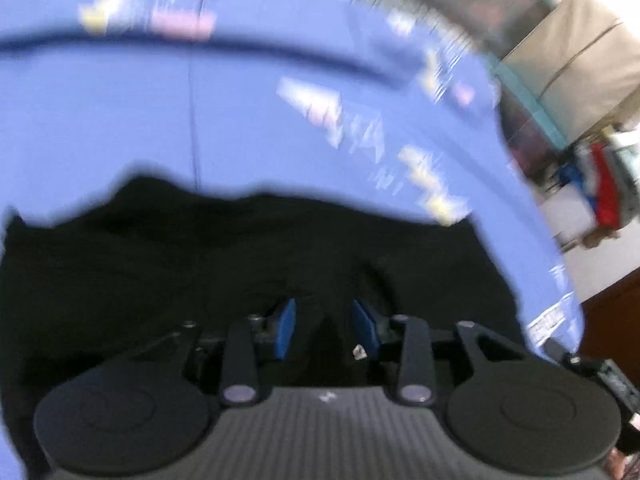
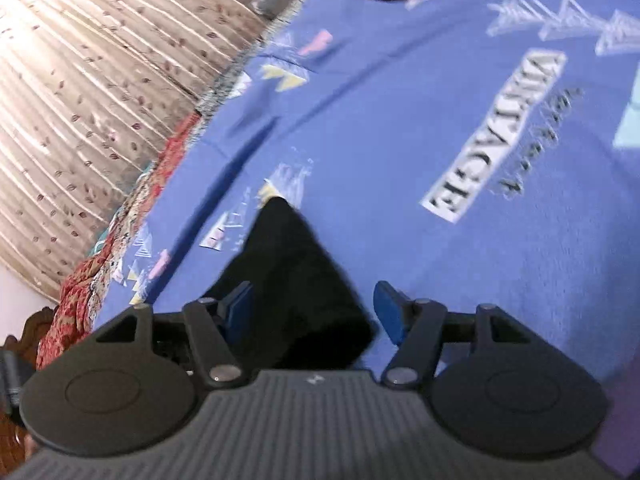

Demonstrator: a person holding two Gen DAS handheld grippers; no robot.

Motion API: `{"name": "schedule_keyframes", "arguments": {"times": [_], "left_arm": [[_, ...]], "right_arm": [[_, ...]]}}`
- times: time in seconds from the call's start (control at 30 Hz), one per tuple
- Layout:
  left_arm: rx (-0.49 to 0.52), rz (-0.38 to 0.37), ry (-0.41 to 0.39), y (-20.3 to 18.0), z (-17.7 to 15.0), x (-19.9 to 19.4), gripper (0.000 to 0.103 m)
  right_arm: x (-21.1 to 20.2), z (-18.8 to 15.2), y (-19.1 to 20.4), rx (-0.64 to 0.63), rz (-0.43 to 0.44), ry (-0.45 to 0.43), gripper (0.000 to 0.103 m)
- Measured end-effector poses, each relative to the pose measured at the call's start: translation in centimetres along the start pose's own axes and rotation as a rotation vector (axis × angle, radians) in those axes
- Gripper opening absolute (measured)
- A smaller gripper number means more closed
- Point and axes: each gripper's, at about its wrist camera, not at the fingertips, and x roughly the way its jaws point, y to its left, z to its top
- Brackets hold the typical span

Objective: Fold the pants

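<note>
The black pants (image 1: 200,272) lie on a blue printed sheet (image 1: 240,120) and fill the lower half of the left wrist view. My left gripper (image 1: 325,326) sits low over the pants, its blue pads (image 1: 286,328) a small way apart with black cloth between them; the view is blurred. In the right wrist view a corner of the black pants (image 2: 296,280) runs between the blue pads (image 2: 236,312) of my right gripper (image 2: 314,314), which stands wide open and does not pinch it.
The blue sheet (image 2: 440,120) carries a "VINTAGE" print and covers a bed. A red patterned cover (image 2: 132,220) and a beige curtain (image 2: 80,100) lie to the left. Folded beige cloth (image 1: 580,60) and a red-blue item (image 1: 600,188) stand at the right.
</note>
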Motion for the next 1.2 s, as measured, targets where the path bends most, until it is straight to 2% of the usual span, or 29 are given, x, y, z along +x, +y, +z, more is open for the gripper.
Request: {"name": "schedule_keyframes", "arguments": {"times": [0.07,0.17,0.2,0.23,0.27,0.3,0.37,0.4,0.43,0.47,0.5,0.53,0.6,0.7,0.77,0.8,0.83,0.9,0.97,1.03,1.07,1.1,1.13,1.17,1.2], "left_arm": [[0.006,0.013,-0.011,0.4,-0.3,0.8,0.019],[-0.052,-0.005,0.012,0.9,0.2,0.4,0.019],[-0.065,-0.005,0.026,0.8,0.6,0.0,0.019],[-0.078,-0.003,0.033,0.7,1.0,-0.7,0.021],[-0.085,-0.011,0.021,0.3,1.6,-1.6,0.022],[-0.085,-0.030,-0.008,-0.3,2.1,-2.9,0.026],[-0.064,-0.082,-0.078,-2.1,3.0,-5.2,0.041],[-0.038,-0.102,-0.101,-3.5,3.4,-6.2,0.056],[-0.007,-0.109,-0.112,-4.9,3.8,-6.6,0.067],[0.038,-0.112,-0.113,-6.6,4.0,-6.9,0.072],[0.092,-0.109,-0.102,-8.4,4.0,-6.6,0.083],[0.142,-0.100,-0.084,-10.0,4.0,-6.1,0.089],[0.247,-0.050,-0.039,-13.1,3.9,-4.6,0.092],[0.343,0.015,0.030,-16.0,4.0,-2.0,0.101],[0.365,0.053,0.084,-17.0,3.9,-0.1,0.098],[0.376,0.071,0.102,-17.1,3.8,0.5,0.080],[0.385,0.071,0.118,-16.9,3.4,0.8,0.044],[0.361,0.069,0.118,-15.8,3.4,0.7,0.031],[0.317,0.031,0.083,-14.0,3.4,-1.0,0.027],[0.267,0.011,0.052,-12.1,3.8,-2.6,0.027],[0.236,-0.001,0.043,-10.9,4.0,-3.5,0.027],[0.207,-0.013,0.036,-9.8,4.1,-4.3,0.027],[0.178,-0.021,0.028,-8.6,4.3,-5.0,0.027],[0.152,-0.028,0.020,-7.5,4.4,-5.8,0.027],[0.125,-0.033,0.009,-6.4,4.5,-6.6,0.027]], "right_arm": [[0.9,-0.2,-0.3,0.009,0.011,0.029,0.068],[1.0,-0.6,0.1,-0.029,0.025,0.052,0.066],[1.1,-0.6,0.6,-0.049,0.024,0.060,0.048],[1.1,-0.6,0.9,-0.071,0.016,0.076,0.035],[1.2,-0.7,1.2,-0.083,0.018,0.089,0.027],[0.9,-0.8,1.4,-0.092,0.024,0.081,0.025],[0.1,-1.1,2.6,-0.140,0.044,0.048,0.023],[-0.3,-1.2,3.6,-0.179,0.048,0.032,0.022],[-0.5,-1.5,4.7,-0.221,0.052,0.018,0.022],[-0.6,-1.8,6.0,-0.272,0.066,0.005,0.021],[-0.5,-2.1,7.2,-0.320,0.078,-0.006,0.021],[-0.7,-2.5,8.4,-0.373,0.088,-0.015,0.020],[-0.8,-3.7,10.6,-0.483,0.098,-0.026,0.020],[-0.6,-5.5,12.7,-0.604,0.098,-0.025,0.019],[-0.9,-6.5,13.4,-0.663,0.117,-0.022,0.019],[-1.1,-7.0,13.8,-0.685,0.128,-0.025,0.019],[-1.4,-7.5,14.3,-0.715,0.143,-0.029,0.019],[-1.9,-8.4,15.1,-0.777,0.174,-0.044,0.019],[-2.3,-8.8,15.5,-0.807,0.181,-0.064,0.022],[-2.5,-8.7,15.0,-0.778,0.214,-0.068,0.026],[-2.7,-8.8,14.6,-0.769,0.228,-0.071,0.041],[-2.6,-9.0,14.5,-0.776,0.229,-0.070,0.061],[-2.4,-9.3,14.6,-0.790,0.220,-0.069,0.066],[-2.0,-9.8,14.8,-0.809,0.211,-0.064,0.065],[-1.6,-10.2,15.0,-0.826,0.206,-0.045,0.058]]}}
